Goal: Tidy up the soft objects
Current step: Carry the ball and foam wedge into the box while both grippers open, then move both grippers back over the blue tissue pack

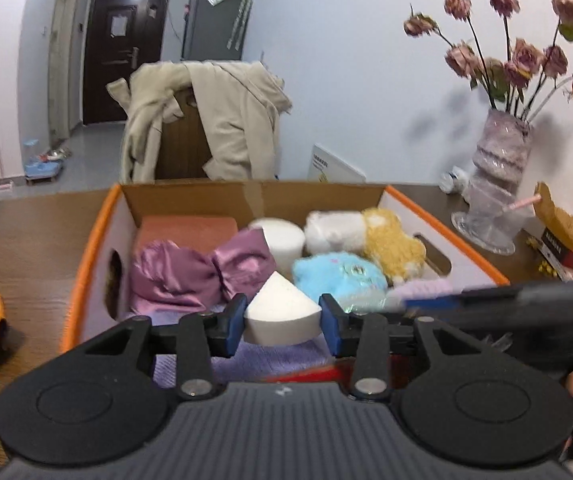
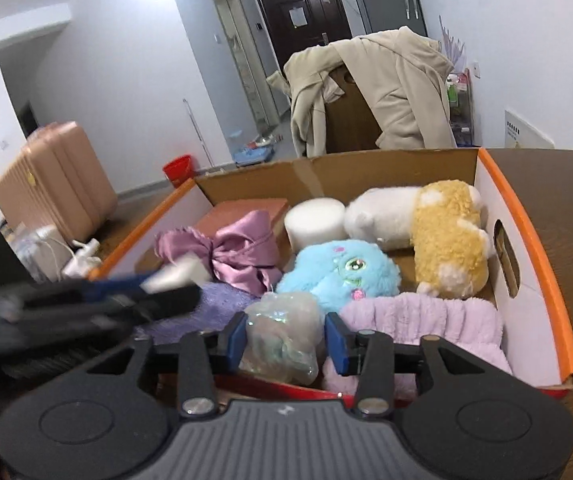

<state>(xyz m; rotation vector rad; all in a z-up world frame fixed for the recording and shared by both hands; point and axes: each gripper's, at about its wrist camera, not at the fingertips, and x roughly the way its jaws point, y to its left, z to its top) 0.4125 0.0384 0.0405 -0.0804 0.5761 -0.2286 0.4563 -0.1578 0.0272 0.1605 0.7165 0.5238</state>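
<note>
A white wedge-shaped foam piece (image 1: 282, 314) sits pinched between the jaws of the left gripper (image 1: 282, 320), held over the near end of an orange-rimmed cardboard box (image 1: 86, 256). Beside it, the right gripper (image 2: 284, 342) has its jaws closed on a crinkly, translucent bundle (image 2: 282, 338) — possibly a wrapped soft item, though the view is unclear. Inside the box lie a blue plush toy (image 2: 338, 276), a white-and-yellow plush (image 2: 418, 232), a white foam cylinder (image 2: 314, 222), a purple satin bow (image 1: 190, 272), a terracotta foam block (image 1: 188, 228) and a lilac fluffy cloth (image 2: 422, 320). The box rests on a dark wooden surface (image 1: 26, 232) — a vase of dried roses (image 1: 498, 168) stands at its right.
</note>
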